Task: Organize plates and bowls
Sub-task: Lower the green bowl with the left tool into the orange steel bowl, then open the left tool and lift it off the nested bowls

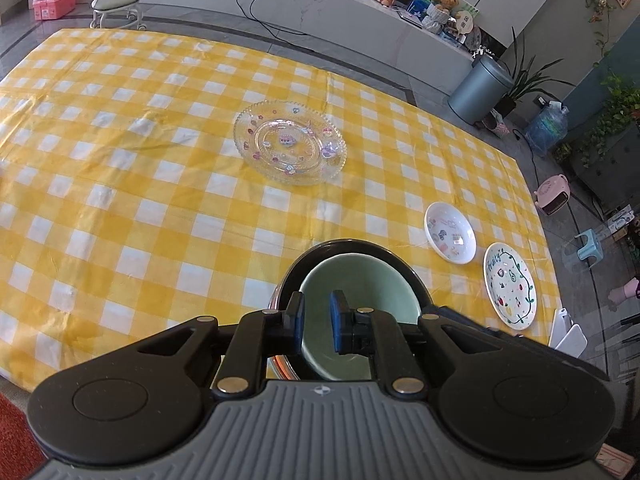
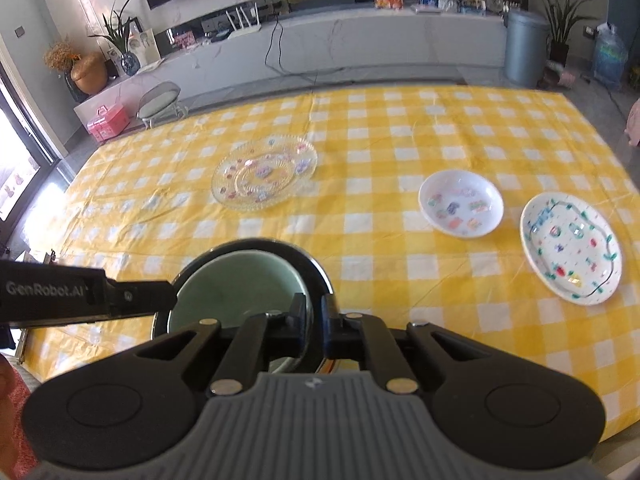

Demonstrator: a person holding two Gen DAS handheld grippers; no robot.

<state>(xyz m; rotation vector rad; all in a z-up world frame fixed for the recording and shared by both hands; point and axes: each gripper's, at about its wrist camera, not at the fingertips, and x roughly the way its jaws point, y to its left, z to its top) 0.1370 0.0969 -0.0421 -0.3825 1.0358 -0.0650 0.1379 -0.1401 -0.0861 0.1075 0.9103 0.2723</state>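
Note:
A green bowl (image 1: 356,292) sits nested inside a black bowl (image 1: 344,245) at the table's near edge. My left gripper (image 1: 317,322) is closed on the rim of the green bowl. My right gripper (image 2: 317,320) is closed on the rims of the green bowl (image 2: 236,284) and black bowl (image 2: 308,264). The left gripper's arm (image 2: 80,296) reaches in from the left in the right wrist view. A clear glass plate (image 1: 290,142) (image 2: 264,174), a small white bowl (image 1: 450,232) (image 2: 460,208) and a white painted plate (image 1: 510,290) (image 2: 570,248) lie on the yellow checked cloth (image 1: 140,200).
The table's right edge (image 1: 536,216) is close to the white plate. A stool (image 1: 118,2), pink box (image 1: 54,0), bin (image 1: 478,88) and plants stand on the floor beyond the table.

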